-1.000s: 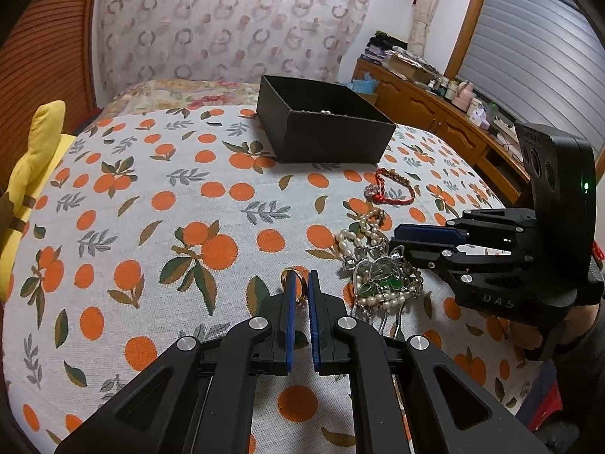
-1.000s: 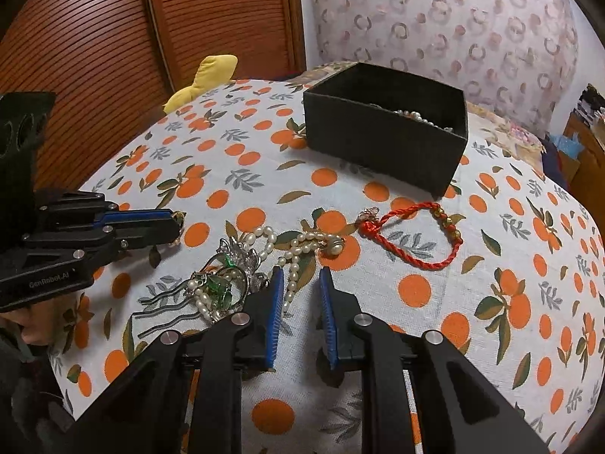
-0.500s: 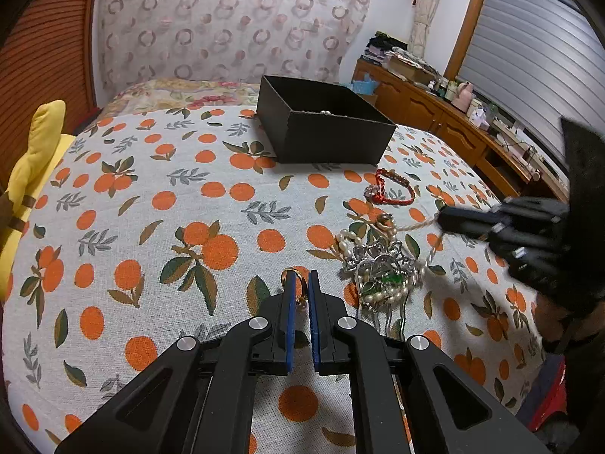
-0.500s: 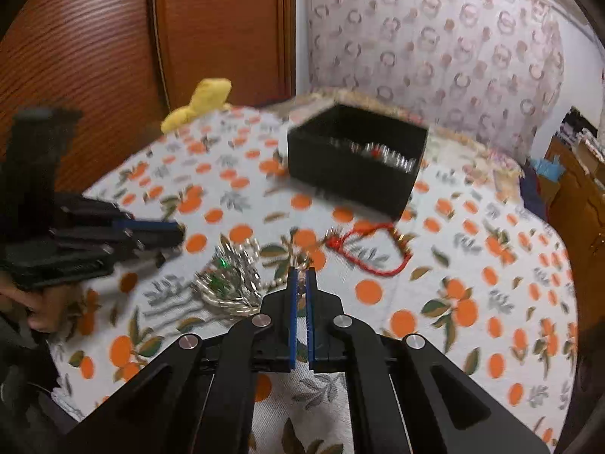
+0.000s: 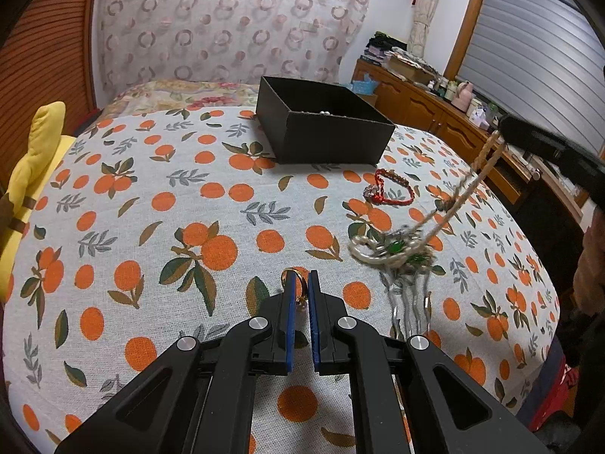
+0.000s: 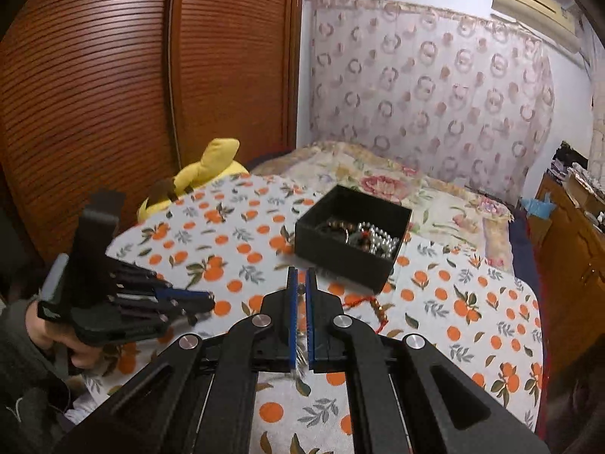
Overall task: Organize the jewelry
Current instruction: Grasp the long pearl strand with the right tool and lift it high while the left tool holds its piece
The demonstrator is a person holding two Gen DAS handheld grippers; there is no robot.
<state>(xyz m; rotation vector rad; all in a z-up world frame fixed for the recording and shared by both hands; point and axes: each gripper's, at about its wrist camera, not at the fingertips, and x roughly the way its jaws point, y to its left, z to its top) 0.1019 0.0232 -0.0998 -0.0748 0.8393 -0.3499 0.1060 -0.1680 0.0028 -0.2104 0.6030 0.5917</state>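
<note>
L gripper (image 5: 299,283) sits low over the near edge of the orange-print cloth (image 5: 151,196), jaws nearly together w/ a gold ring (image 5: 292,277) pinched upright between the blue pads. R gripper (image 6: 299,280) is raised above the cloth's right side, jaws almost closed on a pearl strand (image 5: 459,204); the strand runs taut down from it to a tangled heap of pearls, silver comb & green stones (image 5: 397,253), which is blurred & partly on the cloth, near the right edge and just right of the L gripper. Can't tell how much of the heap is off the surface. In the right wrist view only a small dark bead shows between the R pads.

Red cord bracelet (image 5: 389,191) lies flat on the cloth between the heap & the black box (image 5: 321,140). Box stands toward the far edge, open, w/ pearls and dark beads (image 6: 363,234) inside. Yellow plush toy (image 5: 34,159) at the left edge, against the wood slat doors (image 6: 113,94)
</note>
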